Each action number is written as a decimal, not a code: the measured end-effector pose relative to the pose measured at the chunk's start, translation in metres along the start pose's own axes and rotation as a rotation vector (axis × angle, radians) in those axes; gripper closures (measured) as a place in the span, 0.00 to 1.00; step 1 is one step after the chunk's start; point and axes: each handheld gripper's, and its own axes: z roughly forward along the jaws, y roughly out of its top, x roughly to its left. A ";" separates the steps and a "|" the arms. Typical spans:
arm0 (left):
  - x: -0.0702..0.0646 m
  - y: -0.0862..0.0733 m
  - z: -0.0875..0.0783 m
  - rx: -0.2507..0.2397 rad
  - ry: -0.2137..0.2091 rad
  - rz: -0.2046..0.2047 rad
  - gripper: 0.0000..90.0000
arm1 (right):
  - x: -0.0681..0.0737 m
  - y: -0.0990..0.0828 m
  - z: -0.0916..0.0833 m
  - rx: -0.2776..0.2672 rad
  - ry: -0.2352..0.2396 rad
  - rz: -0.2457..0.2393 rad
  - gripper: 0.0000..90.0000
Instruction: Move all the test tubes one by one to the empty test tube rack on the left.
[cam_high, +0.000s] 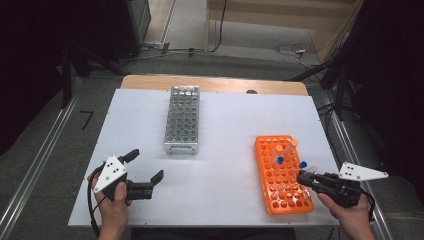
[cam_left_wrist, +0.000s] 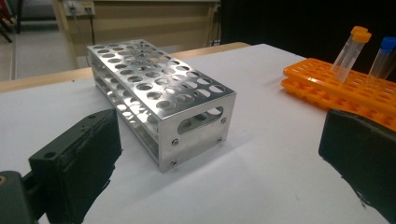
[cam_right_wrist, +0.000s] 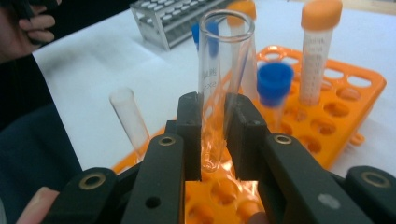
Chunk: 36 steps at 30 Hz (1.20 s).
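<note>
R gripper (cam_right_wrist: 212, 130) clamped on a clear uncapped tube (cam_right_wrist: 222, 88), tube upright btwn its pads, bottom end just above the orange rack (cam_right_wrist: 359, 93). Capped tubes stand in rack just beyond the jaws; another bare tube (cam_right_wrist: 130, 119) leans at their left. L gripper (cam_left_wrist: 219, 158) wide open, nothing btwn jaws, steel rack (cam_left_wrist: 159, 88) ahead of it on the table (cam_high: 225, 165).

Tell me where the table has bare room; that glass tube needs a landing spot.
Bare: the white sheet between the metal rack and orange rack, and left of the metal rack. Crowded: the orange rack, among capped tubes.
</note>
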 end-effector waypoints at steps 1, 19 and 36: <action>-0.001 0.001 0.001 -0.001 -0.002 0.002 0.00 | 0.001 0.003 0.000 -0.002 -0.006 0.004 0.82; -0.028 0.037 0.024 0.011 -0.147 0.017 0.00 | 0.021 0.052 0.028 -0.026 0.043 -0.018 0.82; -0.081 0.063 0.077 0.059 -0.240 0.026 0.17 | 0.056 0.063 0.083 -0.001 0.101 -0.069 0.82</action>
